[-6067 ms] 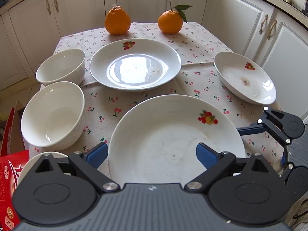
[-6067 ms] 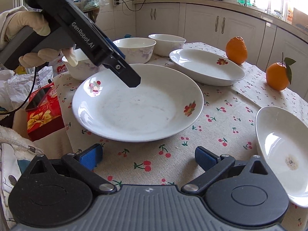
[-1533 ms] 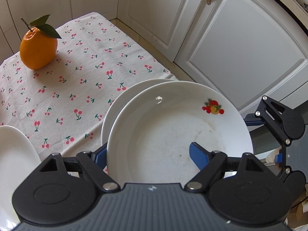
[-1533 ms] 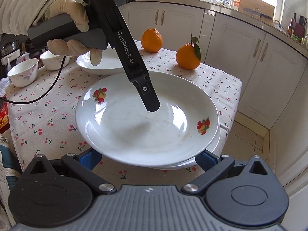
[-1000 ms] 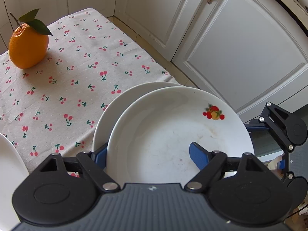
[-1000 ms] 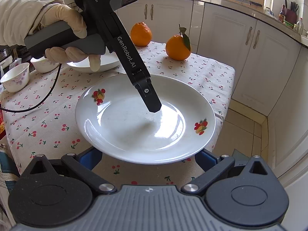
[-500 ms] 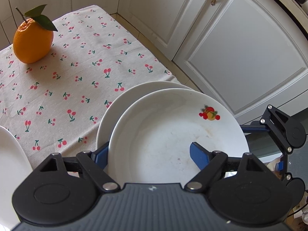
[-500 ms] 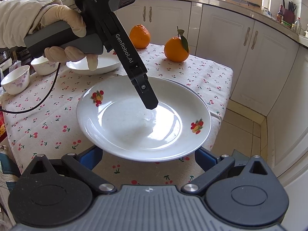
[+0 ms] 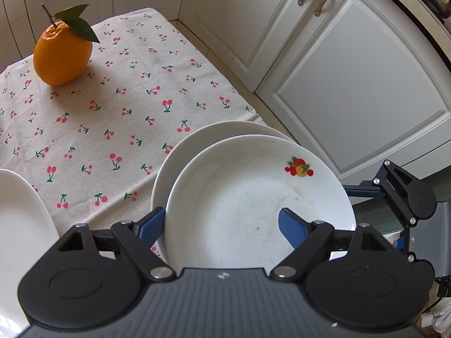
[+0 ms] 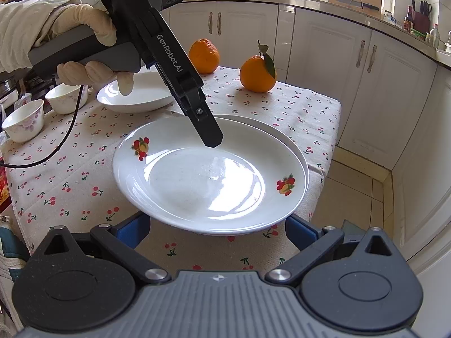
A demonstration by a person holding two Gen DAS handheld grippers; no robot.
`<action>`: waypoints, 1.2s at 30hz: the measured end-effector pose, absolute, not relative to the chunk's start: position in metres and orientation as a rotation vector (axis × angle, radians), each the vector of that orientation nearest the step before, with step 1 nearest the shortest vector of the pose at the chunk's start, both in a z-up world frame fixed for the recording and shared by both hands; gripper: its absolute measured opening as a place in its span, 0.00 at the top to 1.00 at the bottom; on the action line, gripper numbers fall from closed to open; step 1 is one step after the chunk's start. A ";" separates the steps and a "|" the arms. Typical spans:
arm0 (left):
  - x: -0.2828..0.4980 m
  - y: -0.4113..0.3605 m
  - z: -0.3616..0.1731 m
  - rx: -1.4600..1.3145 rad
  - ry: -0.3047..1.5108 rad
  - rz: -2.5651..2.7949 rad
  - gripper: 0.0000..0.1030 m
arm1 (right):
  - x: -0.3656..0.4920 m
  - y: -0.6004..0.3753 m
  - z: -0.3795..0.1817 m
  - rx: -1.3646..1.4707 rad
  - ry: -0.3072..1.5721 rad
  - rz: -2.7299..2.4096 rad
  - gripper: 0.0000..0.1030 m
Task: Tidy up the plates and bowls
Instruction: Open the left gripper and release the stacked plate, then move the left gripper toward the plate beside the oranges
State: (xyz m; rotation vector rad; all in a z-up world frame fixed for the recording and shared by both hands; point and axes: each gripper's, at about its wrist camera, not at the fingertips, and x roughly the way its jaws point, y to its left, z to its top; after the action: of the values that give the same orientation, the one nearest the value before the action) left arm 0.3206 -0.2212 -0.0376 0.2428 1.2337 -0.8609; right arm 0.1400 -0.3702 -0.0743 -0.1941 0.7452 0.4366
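A large white plate (image 9: 239, 211) with fruit motifs lies on a smaller white plate (image 9: 197, 135) at the table's right corner. My left gripper (image 9: 222, 225) has its near rim between its blue fingers, one outside the edge and one on the inner face. Its jaws are opening, and both pads still look to be touching the plate. In the right wrist view, one left finger (image 10: 208, 135) reaches down into the large plate (image 10: 197, 183), with the lower plate's rim (image 10: 296, 146) showing behind. My right gripper (image 10: 217, 233) stands open and empty just in front of the stack.
Two oranges (image 10: 258, 74) (image 10: 204, 56) stand at the table's far edge. A third plate (image 10: 135, 95) and two bowls (image 10: 67, 98) (image 10: 24, 124) sit to the left. A gloved hand (image 10: 84, 28) holds the left gripper. White cabinets (image 9: 352, 84) stand close past the table's corner.
The large plate was carried from the table's middle to the corner and now rests on the smaller plate, whose far rim now shows. The right gripper kept still.
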 end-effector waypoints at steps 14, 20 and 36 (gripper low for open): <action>0.295 -0.194 -0.019 0.262 1.070 -0.798 0.15 | 0.137 -0.359 -0.074 -0.236 0.750 0.419 0.00; 0.249 -0.166 -0.003 0.303 0.860 -0.712 0.09 | 0.124 -0.347 -0.066 -0.244 0.715 0.370 0.00; 0.182 -0.077 -0.037 0.176 0.712 -0.210 0.03 | 0.112 -0.312 -0.047 -0.205 0.669 0.321 0.00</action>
State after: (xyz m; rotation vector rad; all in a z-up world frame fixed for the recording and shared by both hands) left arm 0.1823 -0.0772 -0.0372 0.1756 0.7117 -0.2097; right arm 0.1123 -0.3119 -0.0475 -0.2049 0.6692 0.3206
